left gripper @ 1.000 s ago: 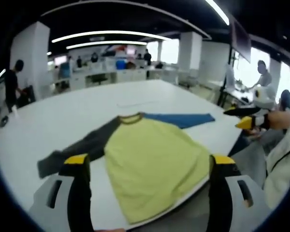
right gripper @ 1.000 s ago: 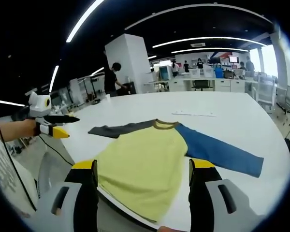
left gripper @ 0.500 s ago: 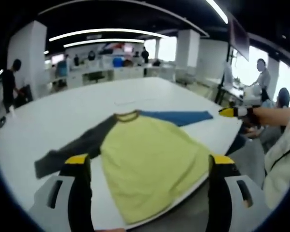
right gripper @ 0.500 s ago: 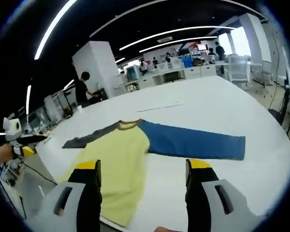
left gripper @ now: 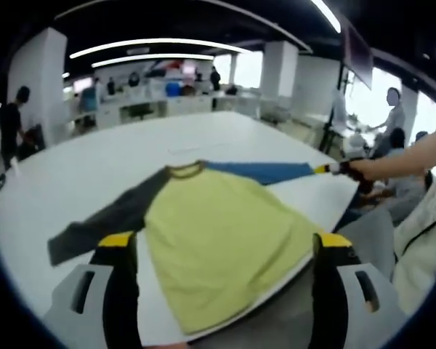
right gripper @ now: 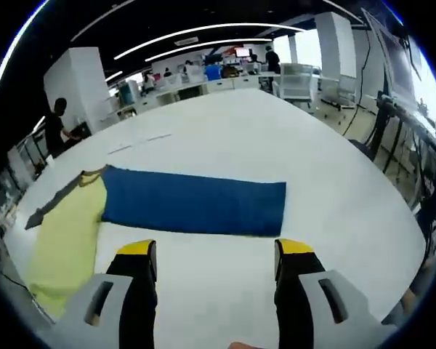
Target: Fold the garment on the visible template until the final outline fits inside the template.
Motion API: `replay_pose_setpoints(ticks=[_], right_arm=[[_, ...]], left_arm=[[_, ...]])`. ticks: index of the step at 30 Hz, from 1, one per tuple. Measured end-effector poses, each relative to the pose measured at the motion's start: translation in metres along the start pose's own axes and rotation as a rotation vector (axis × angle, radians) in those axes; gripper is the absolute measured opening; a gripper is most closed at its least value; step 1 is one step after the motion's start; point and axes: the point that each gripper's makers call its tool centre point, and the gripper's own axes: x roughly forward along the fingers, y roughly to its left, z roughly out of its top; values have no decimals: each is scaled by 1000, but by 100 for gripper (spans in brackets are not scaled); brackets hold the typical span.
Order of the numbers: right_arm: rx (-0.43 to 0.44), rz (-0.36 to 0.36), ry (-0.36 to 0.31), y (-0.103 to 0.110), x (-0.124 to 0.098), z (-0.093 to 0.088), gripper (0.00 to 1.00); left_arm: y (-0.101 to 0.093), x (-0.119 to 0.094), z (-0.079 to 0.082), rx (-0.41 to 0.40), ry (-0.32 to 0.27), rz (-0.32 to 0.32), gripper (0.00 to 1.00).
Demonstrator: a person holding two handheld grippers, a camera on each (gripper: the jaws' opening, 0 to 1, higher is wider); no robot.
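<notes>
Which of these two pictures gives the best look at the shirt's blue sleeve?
The right gripper view: the blue sleeve lies flat and whole, cuff to shoulder, just beyond the open right gripper. In the left gripper view it is a thin, far strip behind the yellow body.

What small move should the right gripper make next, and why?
Probably lower the right gripper, jaws open, onto the cuff of the blue sleeve and close. The sleeve lies flat and spread out from the yellow shirt on the white table, so nothing is folded yet, and the cuff sits just ahead of the jaws.
</notes>
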Motion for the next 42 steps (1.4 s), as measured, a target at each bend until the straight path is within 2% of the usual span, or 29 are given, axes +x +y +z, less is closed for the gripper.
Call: replay_pose_setpoints(ticks=[2, 6, 8, 12, 16, 18, 19, 20, 21, 23, 26, 29, 32, 34, 37, 42], right_arm=[[29, -14, 11, -7, 9, -3, 64], [213, -76, -28, -22, 17, -3, 60], [263, -114, -37, -27, 16, -4, 59], [253, -148, -35, -29, 14, -3, 53], [300, -156, -65, -36, 22, 3, 46], [253, -156, -51, -38, 30, 1, 36], [187, -170, -24, -39, 32, -4, 29], [176, -194, -21, -46, 37, -7, 21], [171, -198, -30, -46, 39, -7, 15], [227, -208, -47, -51, 40, -8, 5], [246, -208, -56, -56, 40, -8, 3], [221, -204, -57, -59, 42, -6, 2], [260, -191, -134, -61, 37, 12, 2], [261, -178, -147, -60, 34, 18, 2], [250, -133, -213, -53, 29, 42, 2], [232, -81, -275, -37, 18, 70, 2]], left_arm=[[-1, -1, 0, 5, 2, 0, 96], [-3, -3, 2, -10, -9, -2, 96], [-4, -3, 1, -18, -10, -2, 96], [-5, -4, -2, -23, 0, 3, 96], [-7, -6, -4, -21, 12, 5, 96], [-7, -8, -3, -23, 13, 9, 96], [-7, -9, -3, -24, 11, 11, 96], [-6, -10, -2, -27, 10, 16, 96], [-6, -11, -2, -29, 10, 19, 96], [-6, -13, -2, -29, 10, 26, 96], [-6, -18, -2, -32, 6, 40, 96], [-5, -22, -4, -45, 5, 54, 96], [-5, -25, -8, -58, 5, 62, 96], [-6, -25, -8, -62, 3, 64, 97], [-8, -24, -8, -60, 0, 58, 97], [-11, -21, -4, -53, -16, 48, 97]])
